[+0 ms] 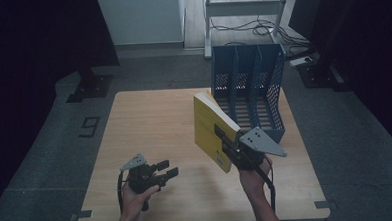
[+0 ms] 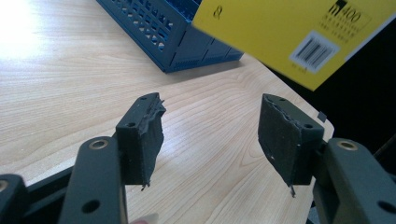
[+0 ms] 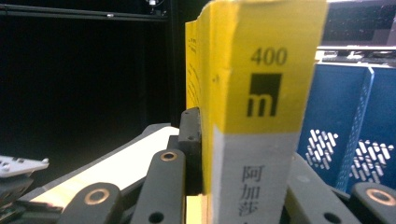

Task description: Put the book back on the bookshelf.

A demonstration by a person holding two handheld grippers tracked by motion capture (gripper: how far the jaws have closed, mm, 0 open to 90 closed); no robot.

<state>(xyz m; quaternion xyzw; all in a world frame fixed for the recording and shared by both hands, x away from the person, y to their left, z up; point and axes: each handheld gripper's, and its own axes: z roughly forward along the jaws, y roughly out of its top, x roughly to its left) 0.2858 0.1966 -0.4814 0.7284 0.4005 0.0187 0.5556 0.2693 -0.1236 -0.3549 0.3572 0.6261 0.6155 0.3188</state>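
A yellow book (image 1: 211, 130) is held upright and tilted above the table, in front of the blue file rack (image 1: 248, 90). My right gripper (image 1: 229, 145) is shut on its lower part; in the right gripper view the book's spine (image 3: 254, 93) stands between the jaws, marked 400. My left gripper (image 1: 166, 170) rests low over the table's front left, open and empty. In the left gripper view its pads (image 2: 142, 137) stand wide apart, with the yellow book's back cover (image 2: 289, 32) and the blue rack (image 2: 173, 28) beyond them.
The wooden table (image 1: 150, 137) has bare room on its left half. The blue rack has three slots and stands at the back right edge. Behind the table are a metal frame (image 1: 244, 8) and floor cables (image 1: 260, 30).
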